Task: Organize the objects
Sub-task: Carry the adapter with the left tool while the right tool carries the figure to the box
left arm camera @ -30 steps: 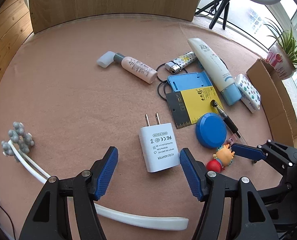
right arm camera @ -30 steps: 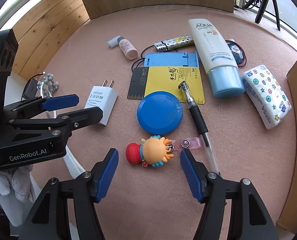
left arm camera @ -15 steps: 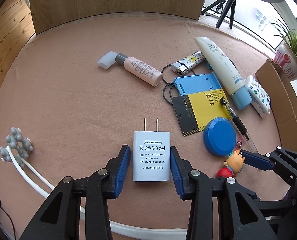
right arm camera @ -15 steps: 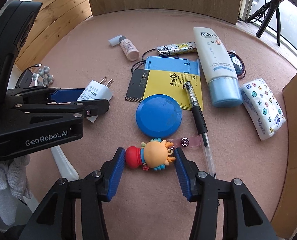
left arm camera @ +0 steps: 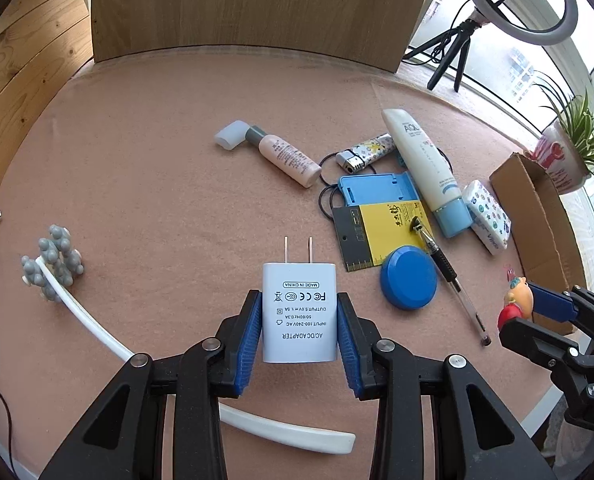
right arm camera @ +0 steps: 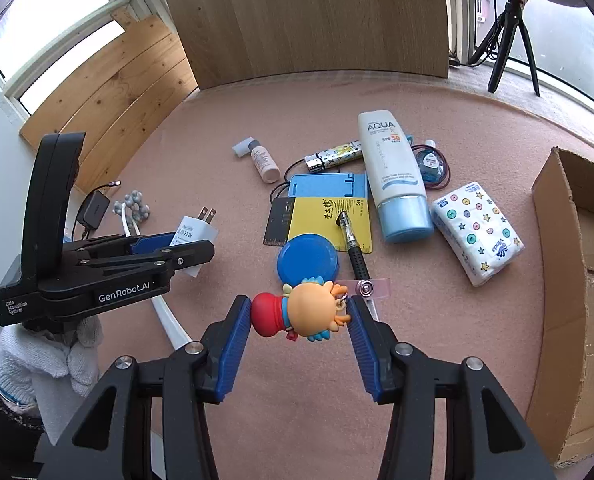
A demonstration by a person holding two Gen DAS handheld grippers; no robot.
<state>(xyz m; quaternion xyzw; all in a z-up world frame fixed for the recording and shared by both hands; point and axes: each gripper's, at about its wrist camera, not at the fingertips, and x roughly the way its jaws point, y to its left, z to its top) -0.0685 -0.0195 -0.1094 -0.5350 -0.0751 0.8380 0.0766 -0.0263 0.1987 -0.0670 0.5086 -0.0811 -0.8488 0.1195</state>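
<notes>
We have two things in hand at once. The white plastic AC adapter with two metal prongs (left arm camera: pixel 299 312) sits clamped between the blue pads of the left gripper (left arm camera: pixel 299 334), prongs pointing away from us, well to the left of the open brown cardboard box (right arm camera: pixel 577 280). The small orange-haired, red-hatted cartoon keychain figure (right arm camera: pixel 301 312) is pinched lengthwise in the right gripper (right arm camera: pixel 300 330), its clear strap (right arm camera: pixel 371 288) trailing toward the box. Both appear lifted off the pink felt mat (left arm camera: pixel 157 184). We judge this the carry step; next calls for swinging both over the box and releasing inside.
</notes>
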